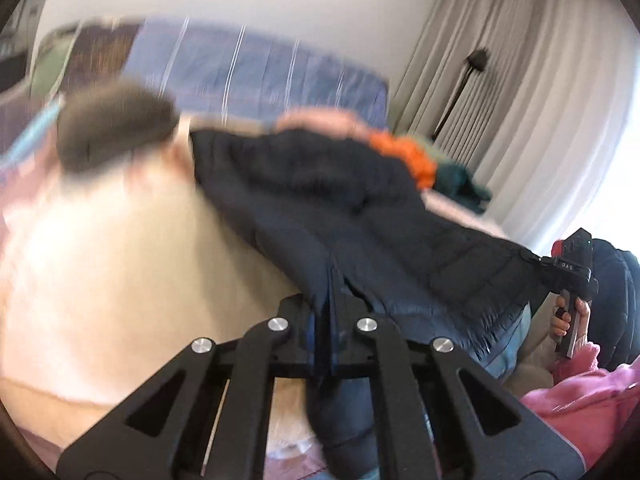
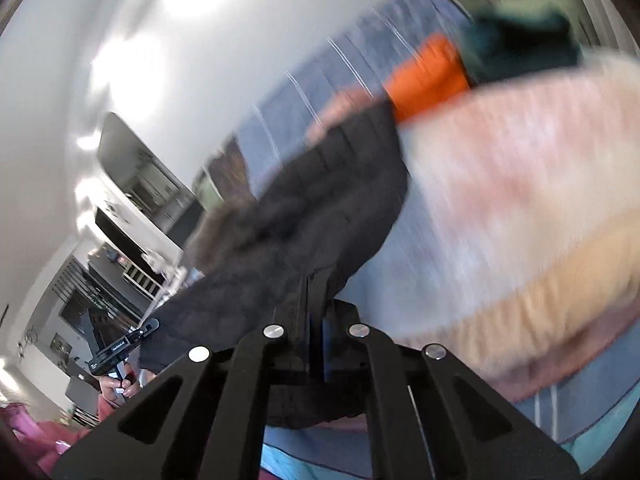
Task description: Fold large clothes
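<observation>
The left gripper (image 1: 325, 332) and right gripper (image 2: 310, 320) are each pinching the hem of a dark quilted jacket (image 1: 360, 216), lifting it over the bed (image 1: 120, 260) (frames blurred). Judging by this, folding it over comes next. The right tool is reading "DAS".

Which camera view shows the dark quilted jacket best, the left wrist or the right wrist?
The left wrist view: the dark quilted jacket is sharper there and spans from the left gripper to the right gripper. The right wrist view shows it blurred and bunched.
</observation>
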Action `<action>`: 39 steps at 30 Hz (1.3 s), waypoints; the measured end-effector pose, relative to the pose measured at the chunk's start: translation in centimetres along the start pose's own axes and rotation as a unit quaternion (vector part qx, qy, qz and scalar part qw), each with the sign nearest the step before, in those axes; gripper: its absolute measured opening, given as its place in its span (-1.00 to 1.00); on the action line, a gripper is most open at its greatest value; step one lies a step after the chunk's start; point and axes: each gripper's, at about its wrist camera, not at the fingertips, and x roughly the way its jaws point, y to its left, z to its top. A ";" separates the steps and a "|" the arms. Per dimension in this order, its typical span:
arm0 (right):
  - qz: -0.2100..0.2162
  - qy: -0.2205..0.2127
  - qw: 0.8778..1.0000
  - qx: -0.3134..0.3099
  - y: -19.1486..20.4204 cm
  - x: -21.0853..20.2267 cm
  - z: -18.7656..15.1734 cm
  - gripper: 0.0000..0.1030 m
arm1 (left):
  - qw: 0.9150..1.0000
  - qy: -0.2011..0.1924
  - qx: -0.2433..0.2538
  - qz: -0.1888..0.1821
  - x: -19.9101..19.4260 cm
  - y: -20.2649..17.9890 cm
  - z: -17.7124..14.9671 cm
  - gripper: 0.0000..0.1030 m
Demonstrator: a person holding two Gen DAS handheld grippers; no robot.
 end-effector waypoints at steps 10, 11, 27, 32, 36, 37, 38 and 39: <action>-0.006 -0.109 0.989 -0.099 7.5 -7.3 1.8 -0.93 | 0.990 -0.130 0.042 0.045 -8.7 -3.9 3.6 -0.92; -0.015 -0.111 0.988 -0.102 7.4 -6.7 2.3 -0.92 | 0.990 -0.128 0.042 0.049 -8.6 -3.8 3.9 -0.92; -0.157 -0.044 0.985 -0.063 -0.5 14.1 13.4 -0.89 | 0.987 -0.022 0.010 0.162 11.4 4.2 13.4 -0.83; -0.197 0.012 0.980 -0.010 -4.9 19.6 13.6 -0.30 | 0.974 0.022 0.002 0.227 18.4 7.7 12.7 0.13; -0.194 -0.034 0.980 -0.021 -4.4 17.4 12.9 0.48 | 0.976 0.011 -0.004 0.219 17.6 8.8 12.5 0.26; -0.193 -0.044 0.980 -0.033 -3.9 16.6 13.0 0.54 | 0.975 0.001 -0.002 0.223 16.7 8.9 12.6 0.31; -0.191 -0.053 0.979 -0.046 -3.3 15.8 13.0 0.56 | 0.974 -0.007 0.000 0.228 16.1 8.8 12.8 0.33; -0.187 -0.062 0.978 -0.062 -2.7 15.0 13.1 0.60 | 0.973 -0.016 0.002 0.231 15.3 8.6 13.1 0.33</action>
